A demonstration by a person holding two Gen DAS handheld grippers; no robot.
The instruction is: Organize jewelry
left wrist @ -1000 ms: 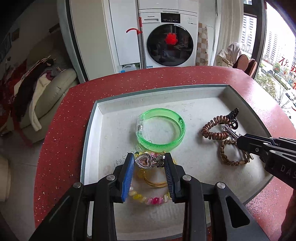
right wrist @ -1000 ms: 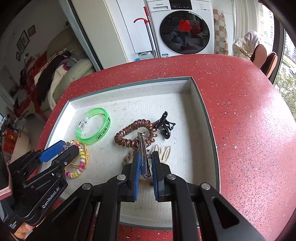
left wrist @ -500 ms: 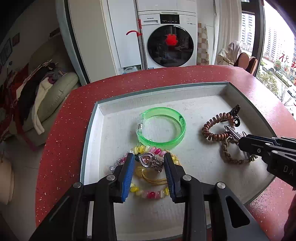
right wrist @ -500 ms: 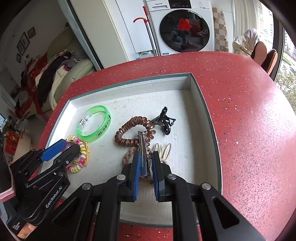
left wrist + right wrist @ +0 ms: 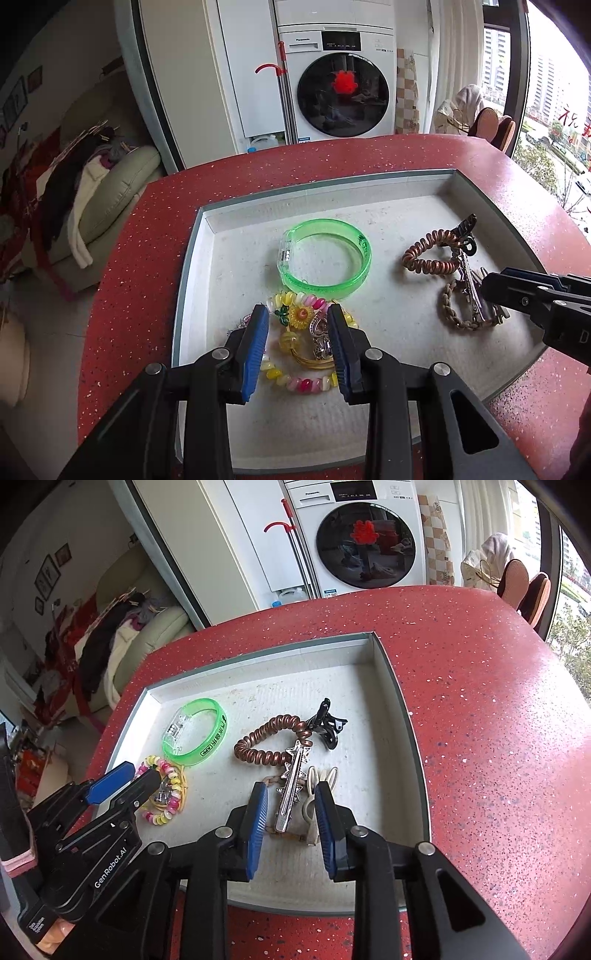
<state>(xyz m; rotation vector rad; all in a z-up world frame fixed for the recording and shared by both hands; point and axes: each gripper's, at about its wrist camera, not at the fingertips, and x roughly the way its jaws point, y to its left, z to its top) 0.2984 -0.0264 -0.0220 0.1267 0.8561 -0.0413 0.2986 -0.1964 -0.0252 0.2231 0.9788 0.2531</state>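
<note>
Right wrist view only: silver star-studded metal hair clip (image 5: 291,790) lies free between the right gripper (image 5: 291,808) pads, jaws just opened, nothing clenched; cream hairpins (image 5: 325,777) beside it. Left wrist view only: yellow sunflower charm (image 5: 301,314) between the left gripper (image 5: 297,332) pads, parted over the pastel beaded bracelet (image 5: 295,382), grip unclear. All in the white shallow tray (image 5: 332,188) near its front edge; green translucent bangle (image 5: 325,258), copper coil hair tie (image 5: 266,746) behind.
</note>
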